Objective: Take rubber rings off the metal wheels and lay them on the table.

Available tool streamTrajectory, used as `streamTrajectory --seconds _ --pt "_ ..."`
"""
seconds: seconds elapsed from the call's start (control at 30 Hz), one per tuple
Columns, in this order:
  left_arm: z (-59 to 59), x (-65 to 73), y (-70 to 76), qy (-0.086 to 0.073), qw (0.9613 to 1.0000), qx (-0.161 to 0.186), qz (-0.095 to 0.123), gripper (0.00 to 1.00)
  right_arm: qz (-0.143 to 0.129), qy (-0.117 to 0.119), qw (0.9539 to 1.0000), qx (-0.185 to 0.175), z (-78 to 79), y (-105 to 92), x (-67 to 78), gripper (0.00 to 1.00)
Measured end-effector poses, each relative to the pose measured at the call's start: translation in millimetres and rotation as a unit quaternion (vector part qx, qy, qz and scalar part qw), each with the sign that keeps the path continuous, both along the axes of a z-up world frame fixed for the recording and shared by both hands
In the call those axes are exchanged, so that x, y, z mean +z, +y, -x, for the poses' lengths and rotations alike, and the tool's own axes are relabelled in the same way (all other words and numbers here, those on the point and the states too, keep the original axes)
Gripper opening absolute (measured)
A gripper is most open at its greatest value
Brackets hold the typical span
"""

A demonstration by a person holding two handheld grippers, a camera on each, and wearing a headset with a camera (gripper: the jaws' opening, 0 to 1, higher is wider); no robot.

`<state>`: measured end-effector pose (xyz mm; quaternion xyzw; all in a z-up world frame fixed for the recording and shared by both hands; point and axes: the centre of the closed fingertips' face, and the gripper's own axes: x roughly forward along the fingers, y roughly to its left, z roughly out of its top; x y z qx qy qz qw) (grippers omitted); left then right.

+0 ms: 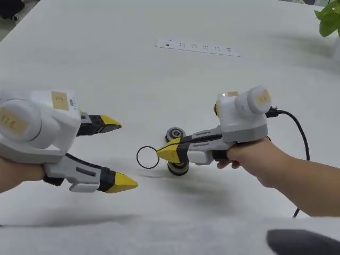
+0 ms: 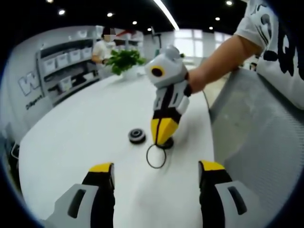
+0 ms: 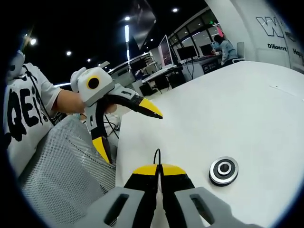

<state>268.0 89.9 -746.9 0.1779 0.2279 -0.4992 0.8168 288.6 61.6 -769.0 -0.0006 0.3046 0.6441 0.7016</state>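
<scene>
The right gripper is closed tight, and a thin black rubber ring is pinched by its rim between the yellow tips. The ring is held out to the left of the tips, low over the white counter and just beside the near wheel, which is partly covered by the gripper. Whether the ring touches the counter cannot be told. The left gripper is spread wide open at the left; nothing is held in it, and it is well apart from the ring.

The step in hand is judged to be the laying down of this ring. It is best done if the ring is lowered until it rests flat on a bare patch of counter, away from both wheels, before the tips are parted. If it is let go from a height, so light a ring is likely to bounce or roll. The tips should then be drawn straight back so that the ring is not dragged along.

Counted: two grippers, one loose ring, and two metal wheels, the near one and a far one just behind the right gripper. A dark band is seen round the far wheel, which may be a ring not yet removed, though this cannot be settled. One power strip lies far off on the counter.
</scene>
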Motion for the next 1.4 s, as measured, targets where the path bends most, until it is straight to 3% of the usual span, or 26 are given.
streamTrajectory --seconds 0.73,1.4 --pt "1.8 -1.4 3.2 0.004 1.0 0.005 -0.002 0.74 0.015 -0.005 0.9999 0.001 -0.5 13.8 -14.5 0.0" --pt "0.5 -3.6 0.2 0.009 1.0 0.002 -0.004 0.74 0.038 -0.035 0.9987 -0.001 -2.6 12.6 -22.4 0.0"
